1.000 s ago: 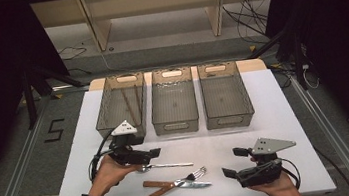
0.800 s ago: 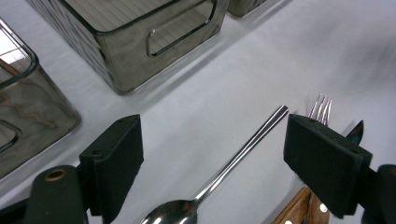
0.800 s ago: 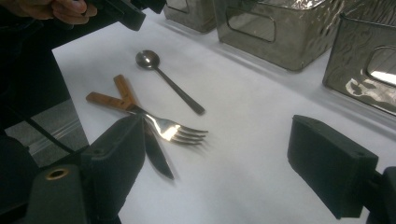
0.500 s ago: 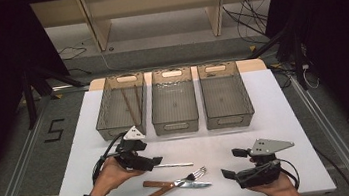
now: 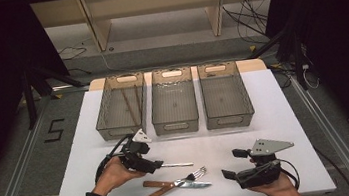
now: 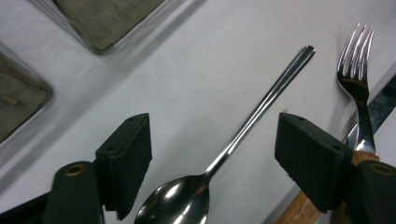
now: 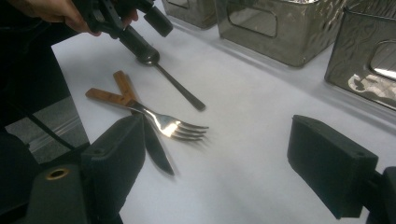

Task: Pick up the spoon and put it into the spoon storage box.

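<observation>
The left gripper (image 5: 156, 166) sits low over the table (image 5: 285, 114), at about 7 o'clock from the table's centre in the high view, and points toward 3 o'clock. Its jaws stand apart and have just been closing; the spoon (image 6: 219, 163) lies between them, bowl nearest the camera and handle running toward 1 o'clock in the left gripper view. The pads flank the bowl with a gap on each side and do not press on it. The spoon rests flat on the table, just beyond a fork (image 5: 180, 181) and a knife (image 5: 193, 184), both with wooden handles, which lie crossed at about 6 o'clock. The right gripper (image 5: 228, 164) rests at about 5 o'clock near the front edge, held in the person's right hand (image 5: 279, 191), jaws wide apart with nothing between them. Three clear bins stand side by side at 12 o'clock; the left bin (image 5: 120, 106) holds thin brown sticks, the middle bin (image 5: 175, 100) and right bin (image 5: 225, 94) lie beside it.
</observation>
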Available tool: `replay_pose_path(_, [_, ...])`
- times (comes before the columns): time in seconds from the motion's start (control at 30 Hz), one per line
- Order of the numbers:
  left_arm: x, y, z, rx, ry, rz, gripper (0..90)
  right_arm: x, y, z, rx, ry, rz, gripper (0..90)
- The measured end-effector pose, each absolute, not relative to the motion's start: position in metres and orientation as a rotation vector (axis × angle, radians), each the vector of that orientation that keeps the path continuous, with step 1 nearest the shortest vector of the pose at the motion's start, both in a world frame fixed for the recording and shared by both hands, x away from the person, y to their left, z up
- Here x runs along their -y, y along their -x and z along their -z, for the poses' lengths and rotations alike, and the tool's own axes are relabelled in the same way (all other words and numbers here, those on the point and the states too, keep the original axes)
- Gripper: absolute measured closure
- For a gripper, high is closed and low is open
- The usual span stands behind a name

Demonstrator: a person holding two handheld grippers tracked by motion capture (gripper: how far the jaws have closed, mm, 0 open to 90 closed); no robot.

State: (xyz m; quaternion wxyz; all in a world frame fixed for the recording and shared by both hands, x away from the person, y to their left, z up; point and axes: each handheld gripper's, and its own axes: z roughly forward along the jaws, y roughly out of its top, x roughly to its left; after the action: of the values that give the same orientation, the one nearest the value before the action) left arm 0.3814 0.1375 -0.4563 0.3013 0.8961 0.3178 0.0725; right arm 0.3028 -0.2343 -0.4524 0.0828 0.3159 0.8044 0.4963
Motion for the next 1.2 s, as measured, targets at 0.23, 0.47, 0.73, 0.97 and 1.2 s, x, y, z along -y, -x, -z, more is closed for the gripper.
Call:
replay_pose_path(0.23, [-0.133,-0.381,0.461,-0.806,-2.425,-0.175,38.8,0.231,-0.302,0.453,-2.413,-0.937,-1.467,20.0])
replay_pose_path(0.47, [-0.129,-0.381,0.468,-0.75,-2.513,-0.158,51.1,0.227,-0.3,0.452,-2.422,-0.929,-1.454,20.4])
replay_pose_path(0.73, [-0.127,-0.384,0.473,-0.716,-2.559,-0.187,60.8,0.225,-0.301,0.455,-2.44,-0.929,-1.441,20.6])
replay_pose_path(0.97, [-0.123,-0.38,0.472,-0.669,-2.596,-0.197,75.3,0.225,-0.301,0.455,-2.445,-0.928,-1.438,20.9])
replay_pose_path(1.2, [-0.122,-0.376,0.471,-0.605,-2.622,-0.198,78.4,0.225,-0.301,0.455,-2.44,-0.931,-1.437,21.3])
